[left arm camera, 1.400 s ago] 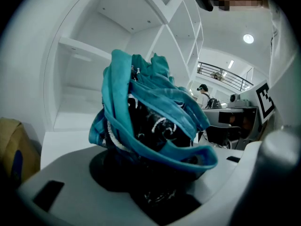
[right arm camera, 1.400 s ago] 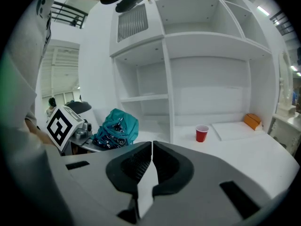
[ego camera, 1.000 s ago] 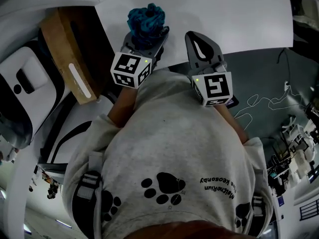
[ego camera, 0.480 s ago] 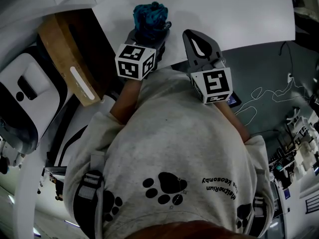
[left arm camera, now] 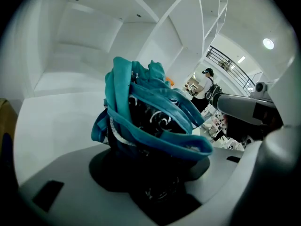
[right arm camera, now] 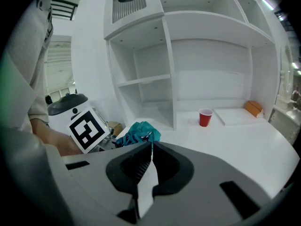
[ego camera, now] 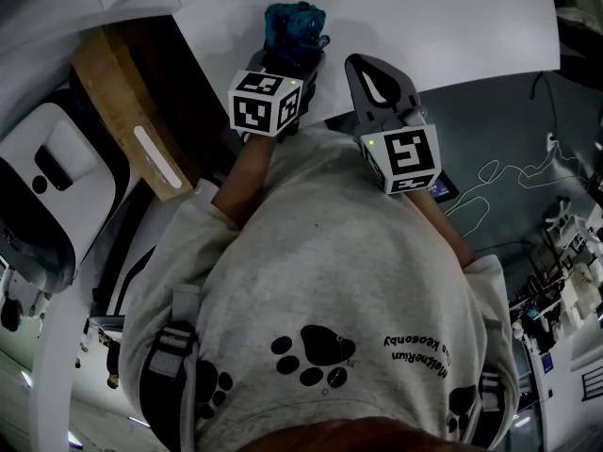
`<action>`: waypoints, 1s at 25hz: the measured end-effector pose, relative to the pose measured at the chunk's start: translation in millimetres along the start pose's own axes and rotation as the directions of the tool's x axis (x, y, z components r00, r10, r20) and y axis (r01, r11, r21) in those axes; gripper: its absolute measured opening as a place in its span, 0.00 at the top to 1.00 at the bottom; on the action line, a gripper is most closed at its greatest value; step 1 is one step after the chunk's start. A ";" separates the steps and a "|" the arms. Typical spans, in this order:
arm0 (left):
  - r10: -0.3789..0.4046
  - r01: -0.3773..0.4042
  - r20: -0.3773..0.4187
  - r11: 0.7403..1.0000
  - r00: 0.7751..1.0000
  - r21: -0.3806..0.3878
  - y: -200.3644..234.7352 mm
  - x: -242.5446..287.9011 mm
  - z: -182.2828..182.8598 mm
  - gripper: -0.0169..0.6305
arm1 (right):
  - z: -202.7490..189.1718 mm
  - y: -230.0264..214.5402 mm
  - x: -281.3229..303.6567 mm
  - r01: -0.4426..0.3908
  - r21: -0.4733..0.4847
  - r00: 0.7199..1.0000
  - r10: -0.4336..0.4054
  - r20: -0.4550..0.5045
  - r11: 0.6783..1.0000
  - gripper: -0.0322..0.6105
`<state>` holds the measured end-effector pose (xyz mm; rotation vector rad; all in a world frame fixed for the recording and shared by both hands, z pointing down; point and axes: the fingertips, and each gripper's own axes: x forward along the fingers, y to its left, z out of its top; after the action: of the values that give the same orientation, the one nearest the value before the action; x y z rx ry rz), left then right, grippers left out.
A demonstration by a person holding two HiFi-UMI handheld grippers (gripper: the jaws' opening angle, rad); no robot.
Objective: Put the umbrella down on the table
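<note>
A folded teal umbrella (ego camera: 295, 24) with a dark patterned lining is in my left gripper (ego camera: 291, 56), whose jaws are shut on its lower end over the near edge of the white table (ego camera: 452, 26). In the left gripper view the umbrella (left arm camera: 150, 112) bunches up out of the left gripper (left arm camera: 157, 175) and hides the fingertips. Just to the right, my right gripper (ego camera: 366, 66) is shut with nothing in it. The right gripper view shows the right gripper (right arm camera: 151, 149) with its jaws pressed together, and the umbrella (right arm camera: 139, 132) to its left.
A red cup (right arm camera: 205, 117) and an orange-brown block (right arm camera: 254, 108) stand at the back of the table below white shelves (right arm camera: 155, 79). A brown board (ego camera: 132, 111) and a white machine (ego camera: 47, 168) lie left of the table. A thin cable (ego camera: 499, 182) trails on the dark floor.
My left gripper has carried the umbrella farther out over the table edge and lower. The right gripper has hardly moved.
</note>
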<state>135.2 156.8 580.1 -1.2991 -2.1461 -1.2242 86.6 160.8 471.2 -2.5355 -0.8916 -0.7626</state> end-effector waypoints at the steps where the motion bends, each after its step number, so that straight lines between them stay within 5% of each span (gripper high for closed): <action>1: 0.001 -0.001 -0.003 1.000 1.000 -0.001 0.5 1.7 -0.5 0.59 | -0.4 0.2 0.0 -0.001 0.000 1.000 0.001 0.001 1.000 0.90; 25: 0.027 -0.028 -0.047 0.999 0.999 -0.016 6.0 20.7 -7.1 0.59 | -35.5 -4.9 31.8 -0.003 -0.031 0.994 -0.001 -0.113 1.000 0.90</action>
<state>128.5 163.5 600.8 -1.2891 -2.0834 -1.2515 91.1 162.4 518.9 -2.4912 -0.8473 -0.9159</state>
